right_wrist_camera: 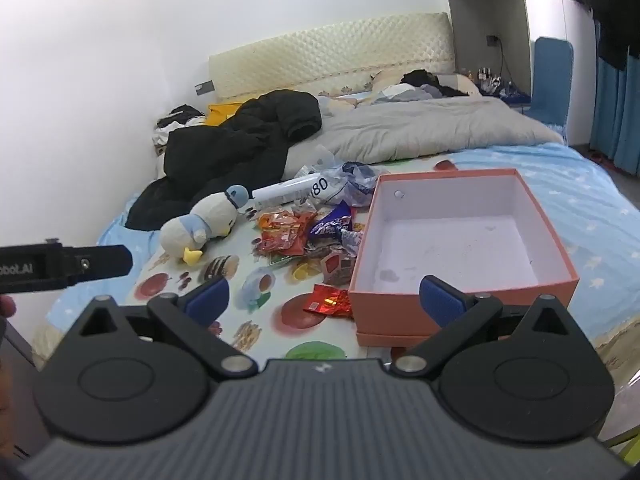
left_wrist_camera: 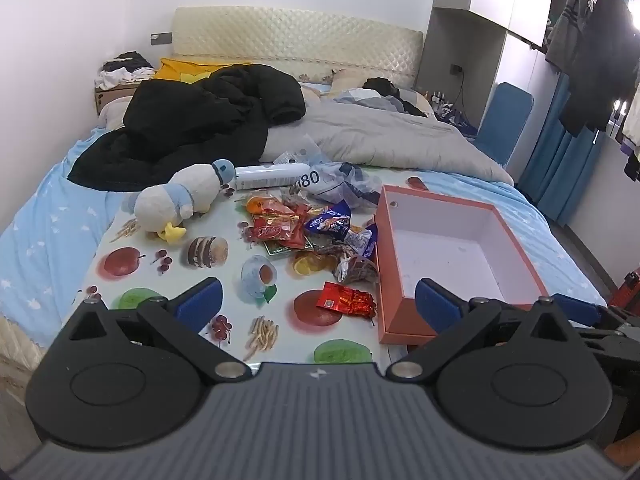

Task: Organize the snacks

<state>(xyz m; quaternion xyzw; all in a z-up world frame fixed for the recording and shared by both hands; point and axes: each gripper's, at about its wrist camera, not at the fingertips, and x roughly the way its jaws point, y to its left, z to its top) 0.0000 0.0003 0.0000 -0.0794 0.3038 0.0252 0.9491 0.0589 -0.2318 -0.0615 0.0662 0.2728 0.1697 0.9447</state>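
Left claw (left_wrist_camera: 318,300) spread wide and holding nothing, hovering over the near edge of the fruit-print mat (left_wrist_camera: 168,256) on the bed (left_wrist_camera: 48,216); right claw (right_wrist_camera: 324,300) equally wide and bare, with its right pad over the near wall of the orange box (right_wrist_camera: 464,296). Just beyond — a lone red snack packet (left_wrist_camera: 346,300) touching the box's left side, then the pile of snack wrappers (left_wrist_camera: 308,228) heaped mid-mat against the box's left wall, box interior white and unfilled. Further out, a plush duck (left_wrist_camera: 184,200) left of the pile, a white bottle (left_wrist_camera: 272,176) behind it, a black jacket (left_wrist_camera: 200,120) and grey duvet (left_wrist_camera: 392,136) toward the headboard
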